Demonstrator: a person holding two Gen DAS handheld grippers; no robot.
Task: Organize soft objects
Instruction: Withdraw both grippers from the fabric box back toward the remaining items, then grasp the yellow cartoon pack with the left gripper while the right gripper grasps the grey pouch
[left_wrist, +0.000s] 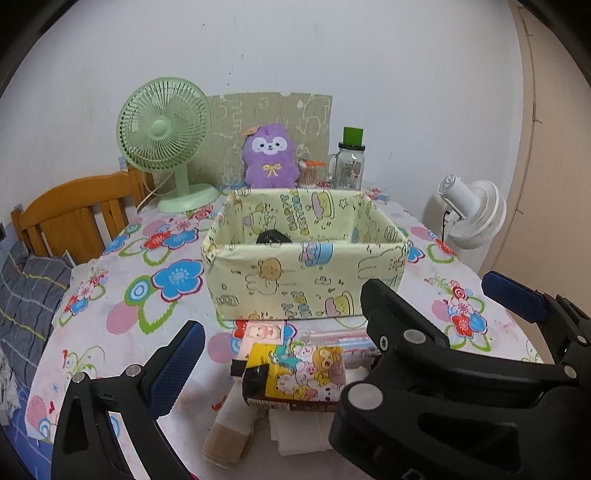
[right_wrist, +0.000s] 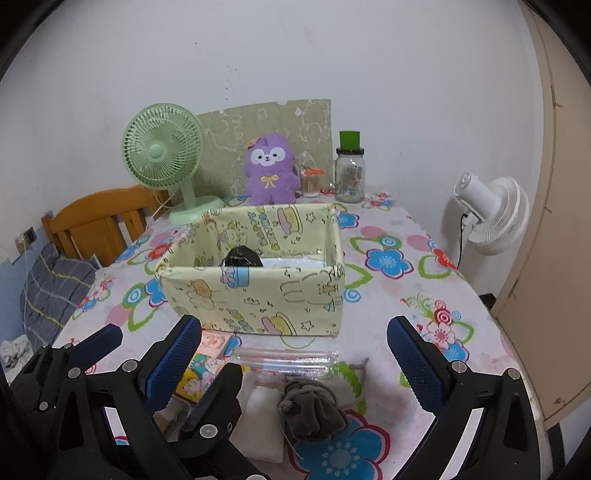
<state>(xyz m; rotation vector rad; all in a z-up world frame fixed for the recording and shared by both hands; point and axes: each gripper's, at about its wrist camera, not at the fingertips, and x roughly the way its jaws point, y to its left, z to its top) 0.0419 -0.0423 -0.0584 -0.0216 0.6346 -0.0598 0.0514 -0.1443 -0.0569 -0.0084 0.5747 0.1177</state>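
A pale yellow cartoon-print fabric box (left_wrist: 295, 284) (right_wrist: 258, 295) stands mid-table with a black item (left_wrist: 272, 236) (right_wrist: 242, 256) inside. In front of it lie a yellow cartoon pouch (left_wrist: 295, 376) (right_wrist: 201, 373), a clear plastic case (right_wrist: 291, 363), a grey drawstring pouch (right_wrist: 314, 406), white folded cloth (right_wrist: 262, 421) and a beige roll (left_wrist: 227, 435). My left gripper (left_wrist: 280, 350) is open above the yellow pouch. My right gripper (right_wrist: 295, 365) is open above the grey pouch; it also shows in the left wrist view (left_wrist: 439, 295).
At the table's back stand a green fan (left_wrist: 166, 147), a purple plush (left_wrist: 269, 157), a glass jar with a green lid (left_wrist: 349, 162) and a cardboard sheet. A wooden chair (left_wrist: 74, 218) is left, a white fan (left_wrist: 472, 218) right.
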